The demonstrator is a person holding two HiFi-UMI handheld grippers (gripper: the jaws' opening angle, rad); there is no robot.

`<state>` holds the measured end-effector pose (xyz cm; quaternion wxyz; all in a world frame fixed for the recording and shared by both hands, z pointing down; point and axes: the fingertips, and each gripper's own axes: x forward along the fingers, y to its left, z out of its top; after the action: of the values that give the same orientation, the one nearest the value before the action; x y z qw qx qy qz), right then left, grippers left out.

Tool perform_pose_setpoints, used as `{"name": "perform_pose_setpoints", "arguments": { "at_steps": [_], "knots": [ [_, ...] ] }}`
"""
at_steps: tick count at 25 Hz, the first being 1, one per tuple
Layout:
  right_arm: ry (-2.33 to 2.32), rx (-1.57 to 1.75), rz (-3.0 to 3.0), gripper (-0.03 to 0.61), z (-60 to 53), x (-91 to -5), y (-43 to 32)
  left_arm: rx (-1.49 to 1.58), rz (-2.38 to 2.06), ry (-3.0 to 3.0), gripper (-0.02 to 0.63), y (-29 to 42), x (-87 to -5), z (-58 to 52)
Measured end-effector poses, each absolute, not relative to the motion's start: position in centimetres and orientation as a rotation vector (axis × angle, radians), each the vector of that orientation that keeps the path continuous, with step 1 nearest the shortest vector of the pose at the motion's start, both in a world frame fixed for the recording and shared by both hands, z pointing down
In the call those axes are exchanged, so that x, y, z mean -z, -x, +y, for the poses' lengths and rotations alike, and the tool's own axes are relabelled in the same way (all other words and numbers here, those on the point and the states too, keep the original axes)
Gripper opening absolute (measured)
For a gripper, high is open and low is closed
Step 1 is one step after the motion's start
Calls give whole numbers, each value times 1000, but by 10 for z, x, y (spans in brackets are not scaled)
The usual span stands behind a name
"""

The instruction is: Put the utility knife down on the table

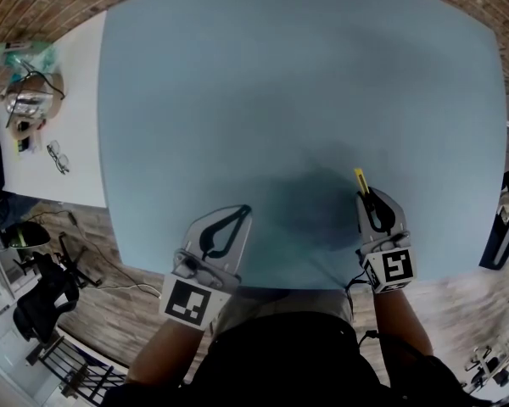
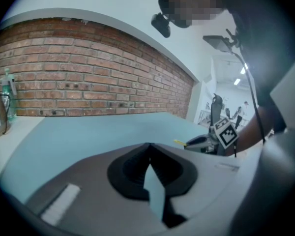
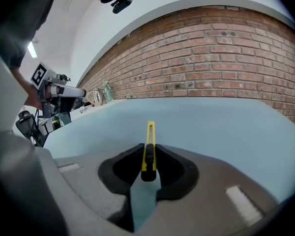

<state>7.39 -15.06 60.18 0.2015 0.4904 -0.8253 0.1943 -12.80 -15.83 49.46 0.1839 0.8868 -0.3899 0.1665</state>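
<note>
A slim yellow utility knife (image 3: 149, 149) with a black slider is clamped between the jaws of my right gripper (image 3: 148, 149), its tip pointing forward over the pale blue table (image 3: 221, 119). From the head view the right gripper (image 1: 367, 197) hovers near the table's front right edge, with the utility knife (image 1: 360, 180) sticking out ahead of it. Over the front left edge my left gripper (image 1: 246, 210) has its jaws closed with nothing between them. In the left gripper view the left gripper (image 2: 148, 146) is shut, and the right gripper (image 2: 191, 142) with the utility knife (image 2: 179, 142) shows far right.
A white side table (image 1: 59, 134) on the left carries glasses (image 1: 58, 156), a metal holder (image 1: 30, 104) and bottles. A brick wall (image 3: 221, 68) runs behind the blue table (image 1: 297, 117). Chairs and cables stand on the wood floor at lower left.
</note>
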Motion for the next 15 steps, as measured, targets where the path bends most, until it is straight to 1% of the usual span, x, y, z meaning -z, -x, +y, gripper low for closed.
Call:
{"name": "perform_pose_setpoints", "arguments": {
  "at_steps": [15],
  "knots": [
    [-1354, -565, -2280, 74, -156, -615, -75, -470, -1128, -2480, 2, 132, -492, -161]
  ]
}}
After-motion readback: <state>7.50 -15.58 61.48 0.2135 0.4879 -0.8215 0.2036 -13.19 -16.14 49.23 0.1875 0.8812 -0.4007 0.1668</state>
